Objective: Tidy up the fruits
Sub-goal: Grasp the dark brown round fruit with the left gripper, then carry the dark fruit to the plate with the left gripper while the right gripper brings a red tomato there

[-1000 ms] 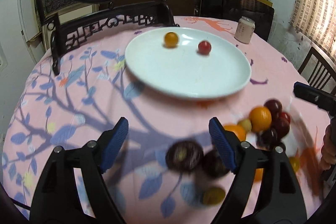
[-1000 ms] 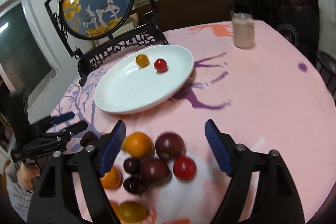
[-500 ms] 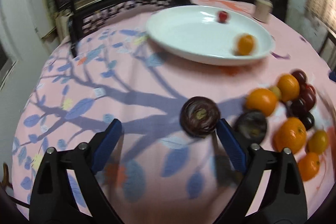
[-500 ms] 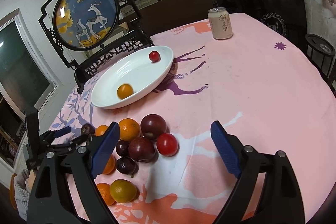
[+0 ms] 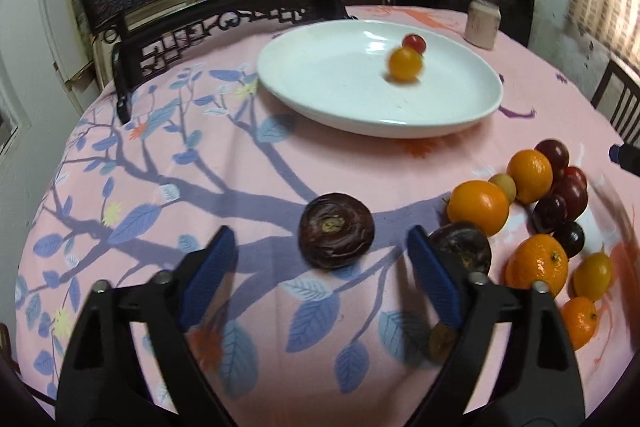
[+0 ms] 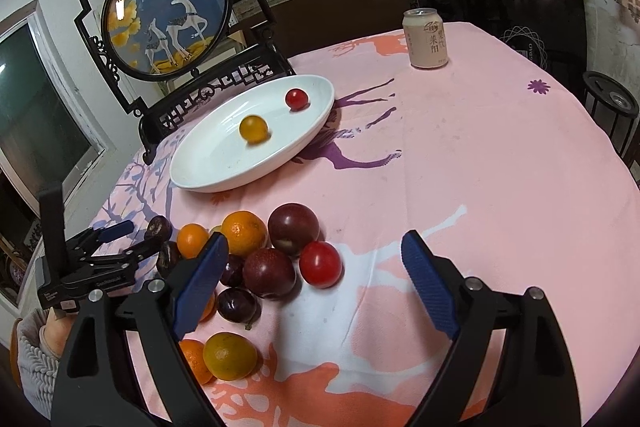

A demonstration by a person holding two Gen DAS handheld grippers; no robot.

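A white plate point(image 5: 328, 95) point(image 6: 216, 171) holds a small orange fruit point(image 5: 405, 64) point(image 6: 253, 128) and a small red fruit point(image 5: 414, 43) point(image 6: 297, 99). A pile of oranges point(image 5: 478, 207) point(image 6: 244, 233), dark plums point(image 6: 269, 272) and a red fruit point(image 6: 320, 263) lies on the pink cloth. My left gripper point(image 5: 320, 267) is open, just short of a wrinkled dark fruit point(image 5: 337, 235); a second one point(image 5: 464, 251) lies by its right finger. My right gripper point(image 6: 312, 281) is open above the pile. The left gripper also shows in the right wrist view point(image 6: 120, 239).
A drink can point(image 6: 425, 38) point(image 5: 483, 23) stands at the table's far side. A round deer screen on a dark carved stand point(image 6: 168, 15) is behind the plate. Chairs stand around the table.
The orange fruit has rolled across the plate and now sits near the red one. My left gripper has swung back toward the wrinkled dark fruit. My right gripper has drawn back and risen.
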